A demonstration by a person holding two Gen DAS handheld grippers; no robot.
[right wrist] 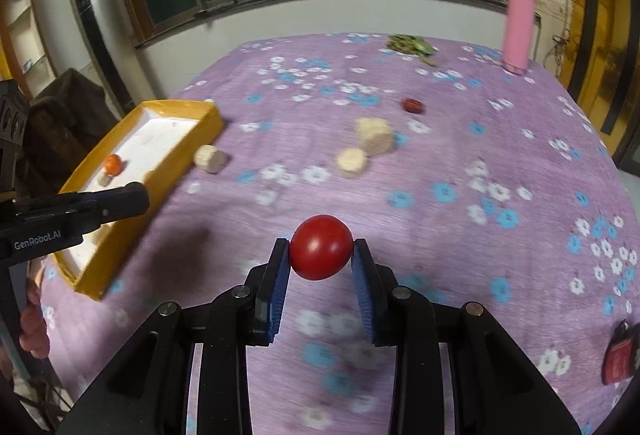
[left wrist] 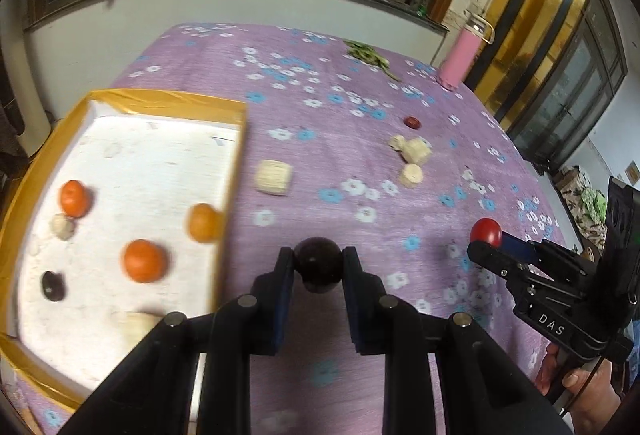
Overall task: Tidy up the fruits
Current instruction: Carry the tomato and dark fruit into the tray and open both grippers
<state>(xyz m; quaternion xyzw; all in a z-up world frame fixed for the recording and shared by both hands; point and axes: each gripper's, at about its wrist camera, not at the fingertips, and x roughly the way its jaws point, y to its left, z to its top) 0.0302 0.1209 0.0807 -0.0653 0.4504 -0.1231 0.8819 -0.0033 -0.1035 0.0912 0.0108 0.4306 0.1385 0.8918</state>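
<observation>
My left gripper (left wrist: 318, 267) is shut on a dark purple round fruit (left wrist: 319, 271), held above the cloth just right of the yellow tray (left wrist: 236, 171). The tray has a white floor and holds three orange fruits (left wrist: 144, 261), a dark fruit (left wrist: 53, 286) and pale pieces. My right gripper (right wrist: 321, 255) is shut on a red tomato (right wrist: 321, 253) above the table; it also shows in the left wrist view (left wrist: 490, 241). The tray shows at the left in the right wrist view (right wrist: 180, 155).
On the purple flowered cloth (left wrist: 360, 95) lie pale corn pieces (left wrist: 274, 177) (right wrist: 374, 137), a small red date (right wrist: 413, 105), green leaves (right wrist: 410, 45) and a pink bottle (right wrist: 518, 31) at the far edge. A red object (right wrist: 620, 355) lies at the right.
</observation>
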